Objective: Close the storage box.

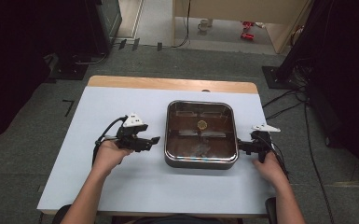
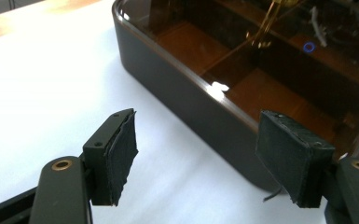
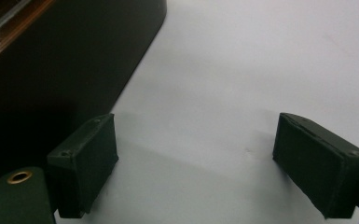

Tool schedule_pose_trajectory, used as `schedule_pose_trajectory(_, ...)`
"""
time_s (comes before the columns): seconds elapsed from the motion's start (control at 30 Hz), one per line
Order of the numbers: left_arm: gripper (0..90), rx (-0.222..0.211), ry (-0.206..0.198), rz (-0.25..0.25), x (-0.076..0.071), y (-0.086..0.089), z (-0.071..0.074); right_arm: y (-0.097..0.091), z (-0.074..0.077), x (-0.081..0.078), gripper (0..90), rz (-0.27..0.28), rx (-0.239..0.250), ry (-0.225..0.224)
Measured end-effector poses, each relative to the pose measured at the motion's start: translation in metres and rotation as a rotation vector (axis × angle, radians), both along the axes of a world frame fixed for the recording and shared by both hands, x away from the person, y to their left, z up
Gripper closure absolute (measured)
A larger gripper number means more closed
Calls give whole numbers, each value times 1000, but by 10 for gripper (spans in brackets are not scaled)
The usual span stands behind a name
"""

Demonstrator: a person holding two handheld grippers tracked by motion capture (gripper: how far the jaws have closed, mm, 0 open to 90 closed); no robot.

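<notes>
- Two forearms are seen entering at the bottom edge of the high view, one gripper held in each hand.
- Left gripper (image 1: 156, 140) is held just left of the box (image 1: 200, 161), jaws spread, nothing between the pads; a small gap to the box wall is seen.
- In the left gripper view the left gripper (image 2: 198, 161) is aimed at the dark side wall of the box (image 2: 186, 105), pads (image 2: 121, 156) apart over the white table (image 2: 37, 88).
- Right gripper (image 1: 239, 148) is held at the right side of the box, jaws spread, nothing pinched.
- In the right gripper view the right gripper (image 3: 196, 163) has its jaws apart over bare table (image 3: 261, 60); the box wall (image 3: 70, 60) is just beside one pad; contact cannot be told.
- Box is placed mid-table, right of centre: dark square body, rounded corners, glossy top, brown compartments inside, a small gold piece (image 1: 202, 124) near the middle.
</notes>
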State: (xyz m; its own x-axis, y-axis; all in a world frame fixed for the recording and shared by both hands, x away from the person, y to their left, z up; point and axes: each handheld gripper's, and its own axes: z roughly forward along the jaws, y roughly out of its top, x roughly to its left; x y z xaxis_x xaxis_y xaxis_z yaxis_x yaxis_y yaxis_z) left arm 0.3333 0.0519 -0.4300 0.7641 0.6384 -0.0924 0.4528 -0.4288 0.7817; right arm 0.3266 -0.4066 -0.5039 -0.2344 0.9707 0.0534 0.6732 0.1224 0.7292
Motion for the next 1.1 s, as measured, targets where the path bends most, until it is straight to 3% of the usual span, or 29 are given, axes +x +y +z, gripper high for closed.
schedule_pose_trajectory(0.13,282,-10,0,-7,-5,3,-7,0,0,0,134,0,0,0)
schedule_pose_trajectory(0.43,277,32,-16,-20,-16,9,-21,0,0,0,135,0,0,0)
schedule_pose_trajectory(0.5,277,51,-8,-17,-20,11,-27,0,0,0,135,0,0,0)
schedule_pose_trajectory(0.73,275,47,42,-25,-26,16,-38,0,0,0,135,0,0,0)
schedule_pose_trajectory(1.1,262,104,68,-35,-24,21,-54,0,0,0,135,-1,1,1)
